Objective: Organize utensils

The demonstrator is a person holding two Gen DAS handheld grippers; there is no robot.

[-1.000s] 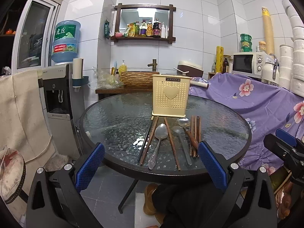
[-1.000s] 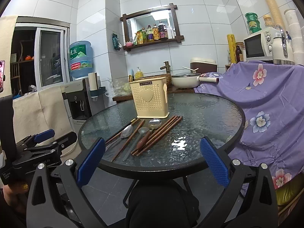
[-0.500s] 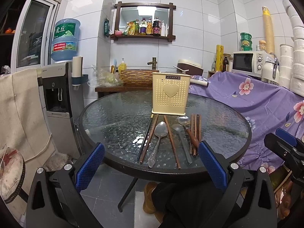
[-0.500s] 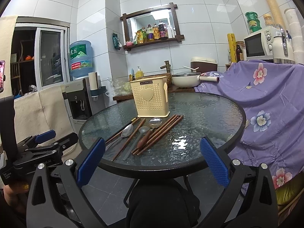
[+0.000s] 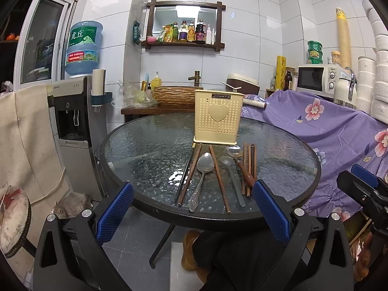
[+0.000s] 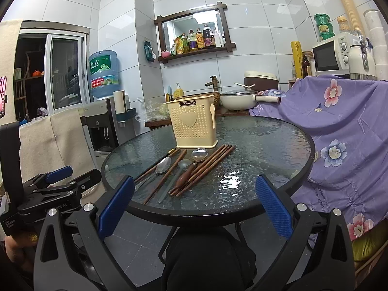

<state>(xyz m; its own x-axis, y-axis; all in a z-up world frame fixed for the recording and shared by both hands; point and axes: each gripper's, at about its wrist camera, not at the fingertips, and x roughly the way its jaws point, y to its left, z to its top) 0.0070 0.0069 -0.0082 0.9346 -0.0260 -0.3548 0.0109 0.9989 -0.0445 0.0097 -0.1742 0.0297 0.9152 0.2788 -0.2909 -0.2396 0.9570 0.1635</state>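
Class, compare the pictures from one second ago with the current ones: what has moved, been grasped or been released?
Almost nothing. The left gripper drifted slightly nearer the table; nothing was grasped or released. Both grippers, the right gripper included, stay open, and the utensils lie untouched before the holder.

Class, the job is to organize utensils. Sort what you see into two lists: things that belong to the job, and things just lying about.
Belongs to the job:
yellow utensil holder
metal spoon
wooden-handled spoon
brown chopsticks
black chopstick

Just lying about:
microwave
water bottle
purple flowered cloth
white pan
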